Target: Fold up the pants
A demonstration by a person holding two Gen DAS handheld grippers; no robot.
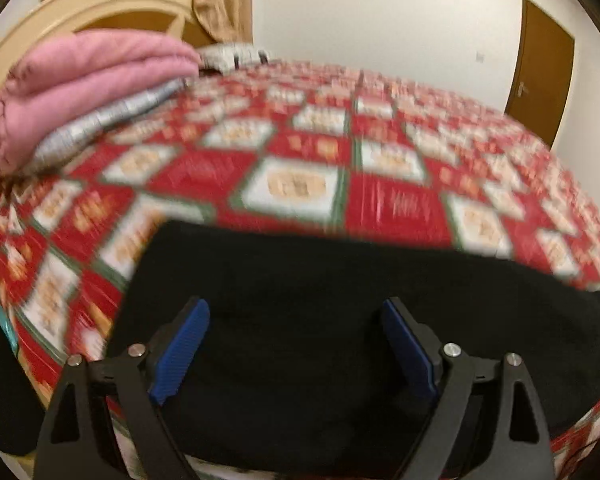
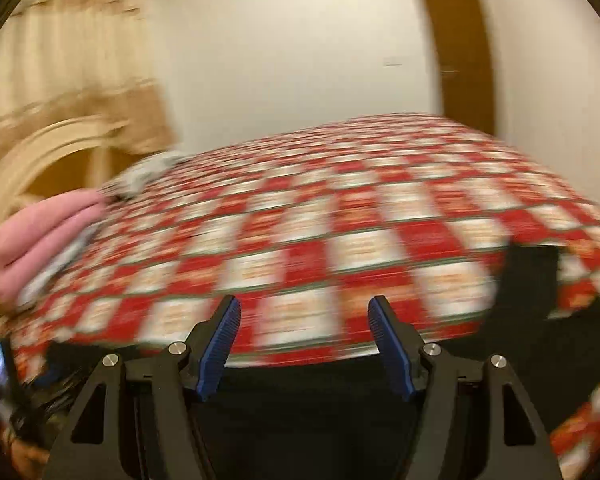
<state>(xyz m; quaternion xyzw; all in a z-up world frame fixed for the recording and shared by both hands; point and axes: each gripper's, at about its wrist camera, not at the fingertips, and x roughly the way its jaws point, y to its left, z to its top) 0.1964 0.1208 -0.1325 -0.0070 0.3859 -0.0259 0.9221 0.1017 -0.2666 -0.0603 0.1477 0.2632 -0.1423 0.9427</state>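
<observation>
Black pants lie flat on the near part of a bed with a red and white checked cover. My left gripper is open and empty, its blue pads spread wide above the pants. In the right wrist view the pants lie under and near the gripper, with another part at the right. My right gripper is open and empty above the cover at the pants' far edge. Both views are blurred.
A folded pink blanket on a grey one sits at the bed's far left, by a cream headboard. It also shows in the right wrist view. A brown door stands behind the bed. A dark object sits at the left edge.
</observation>
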